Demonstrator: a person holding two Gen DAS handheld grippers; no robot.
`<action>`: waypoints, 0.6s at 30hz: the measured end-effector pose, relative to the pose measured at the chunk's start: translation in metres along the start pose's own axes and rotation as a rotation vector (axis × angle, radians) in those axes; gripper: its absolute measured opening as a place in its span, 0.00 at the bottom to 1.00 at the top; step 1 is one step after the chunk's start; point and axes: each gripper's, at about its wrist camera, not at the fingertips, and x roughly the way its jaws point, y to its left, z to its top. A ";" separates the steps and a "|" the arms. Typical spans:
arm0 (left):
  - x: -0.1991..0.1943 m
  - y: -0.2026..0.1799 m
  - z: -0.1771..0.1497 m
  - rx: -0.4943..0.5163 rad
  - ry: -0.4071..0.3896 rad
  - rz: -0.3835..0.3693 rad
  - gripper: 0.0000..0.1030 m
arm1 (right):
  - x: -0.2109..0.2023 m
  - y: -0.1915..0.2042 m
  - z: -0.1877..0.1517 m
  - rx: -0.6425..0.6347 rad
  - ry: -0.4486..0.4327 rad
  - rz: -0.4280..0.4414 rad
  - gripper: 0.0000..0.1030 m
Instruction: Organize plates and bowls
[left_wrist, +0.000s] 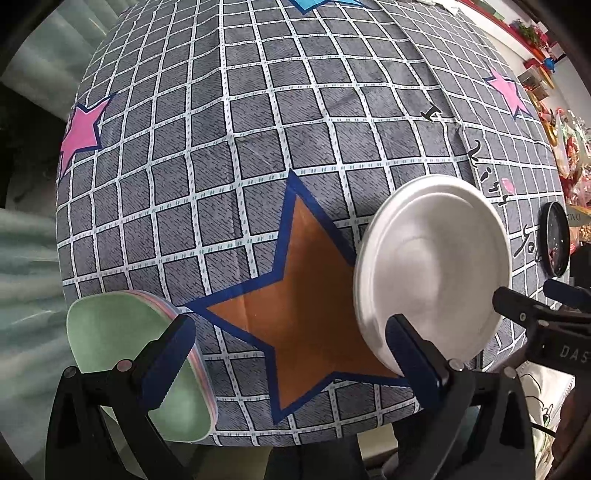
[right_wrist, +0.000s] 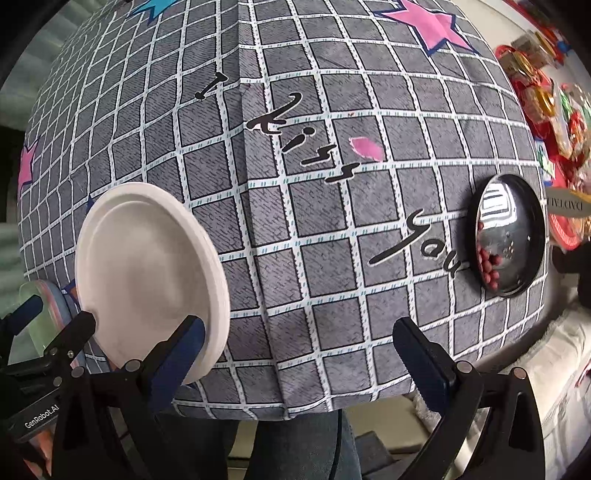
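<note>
My tablecloth (left_wrist: 258, 147) is grey with a white grid and orange, pink and blue stars. I see a white plate (left_wrist: 432, 269), pale green plates (left_wrist: 110, 332) and a shiny black bowl (right_wrist: 511, 236).

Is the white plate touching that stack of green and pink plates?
Apart. In the left wrist view the white plate and the green-topped stack sit at opposite sides, with the tablecloth's big orange star lying bare between them.

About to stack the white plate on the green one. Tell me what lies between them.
Nothing visible does. Between the white plate and the green plate lies only bare tablecloth with its printed orange star. Left gripper hangs open above that stretch.
</note>
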 end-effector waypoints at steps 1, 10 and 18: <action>0.000 0.001 0.000 0.001 0.001 0.000 1.00 | 0.000 0.002 -0.001 -0.003 0.001 -0.007 1.00; -0.005 0.006 0.019 -0.018 0.012 -0.003 1.00 | -0.004 0.000 0.004 -0.020 0.012 -0.022 1.00; 0.000 -0.003 0.018 -0.084 0.036 0.039 1.00 | 0.007 -0.010 0.029 -0.118 0.055 -0.010 1.00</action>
